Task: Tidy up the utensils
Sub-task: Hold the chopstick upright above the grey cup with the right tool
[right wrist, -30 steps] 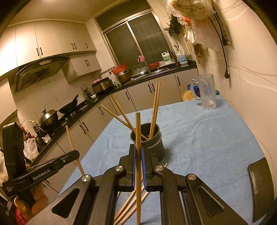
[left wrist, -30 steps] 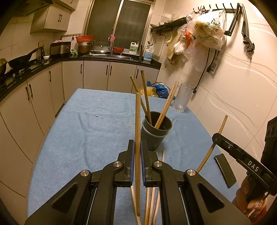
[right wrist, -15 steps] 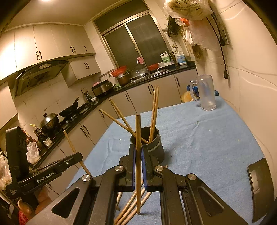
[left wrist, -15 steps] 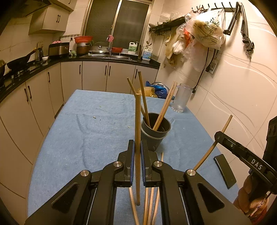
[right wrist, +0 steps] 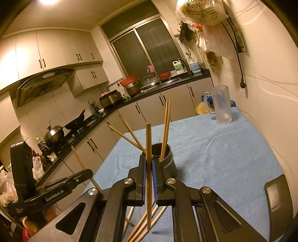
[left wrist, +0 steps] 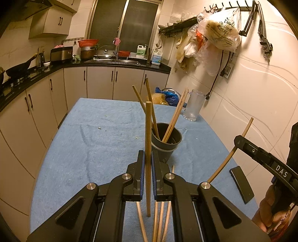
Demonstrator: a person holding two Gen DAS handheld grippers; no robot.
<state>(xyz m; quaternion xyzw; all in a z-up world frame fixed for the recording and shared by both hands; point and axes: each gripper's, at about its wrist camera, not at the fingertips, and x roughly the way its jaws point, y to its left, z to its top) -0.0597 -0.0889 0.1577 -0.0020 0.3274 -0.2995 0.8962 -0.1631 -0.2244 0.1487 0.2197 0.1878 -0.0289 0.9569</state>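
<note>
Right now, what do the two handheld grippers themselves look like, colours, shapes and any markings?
Both are matte black with two angular linkage arms, triangular cut-outs and round silver pivot bolts. The left gripper and the right gripper each have narrow fingers lined with blue pads. Seen from the side, one carries white lettering "DAS", the other "GenRobot.AI". No cables or sleeves show.

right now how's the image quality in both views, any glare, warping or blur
Left wrist view: dim warm light, no glare, fisheye bows the cabinets and table; the held chopstick is sharp. Right wrist view: ceiling lamp flares at the top edge, same warping, cup in focus.
</note>
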